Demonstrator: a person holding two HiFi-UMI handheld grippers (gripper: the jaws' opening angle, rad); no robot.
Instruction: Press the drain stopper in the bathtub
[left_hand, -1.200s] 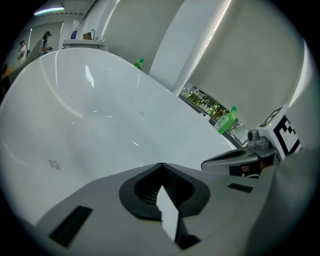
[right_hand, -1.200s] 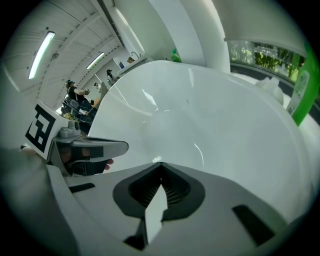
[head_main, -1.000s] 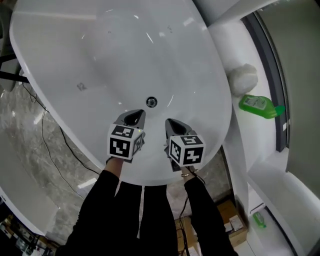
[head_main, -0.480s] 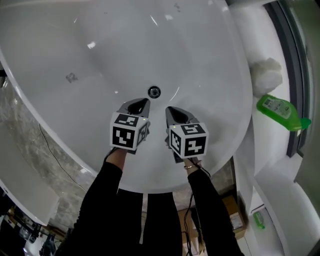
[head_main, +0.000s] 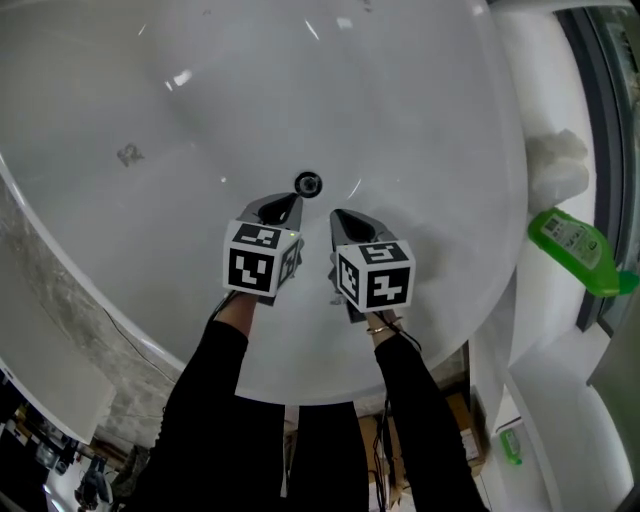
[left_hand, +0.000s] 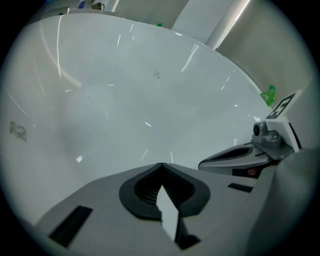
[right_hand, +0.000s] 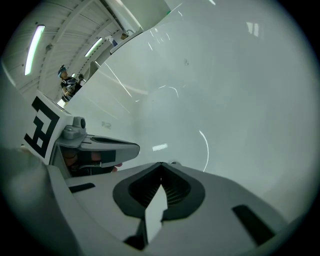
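**Fig. 1. Two closed grippers poised short of the bathtub drain**

Head view, looking steeply down into the white bathtub (head_main: 120, 250). The left gripper (head_main: 281, 208) and the right gripper (head_main: 342, 219) are held side by side over the tub floor, near each other but apart, each carrying its marker cube at the rear. The person's black sleeves (head_main: 200, 400) run down from both grippers.

Each gripper's own view shows its jaws drawn together, tips meeting, with nothing between them.

The drain stopper (head_main: 308, 183), a small round chrome-rimmed fitting, lies just ahead of the two tips. It is nearer the left gripper's tip, slightly to that tip's right. A strip of bare tub floor shows between the stopper and both tips.

Well to the right of the right gripper, on the ledge outside the tub rim, a green bottle (head_main: 573, 248) lies on its side. A white bundle (head_main: 558, 166) sits just beyond it.
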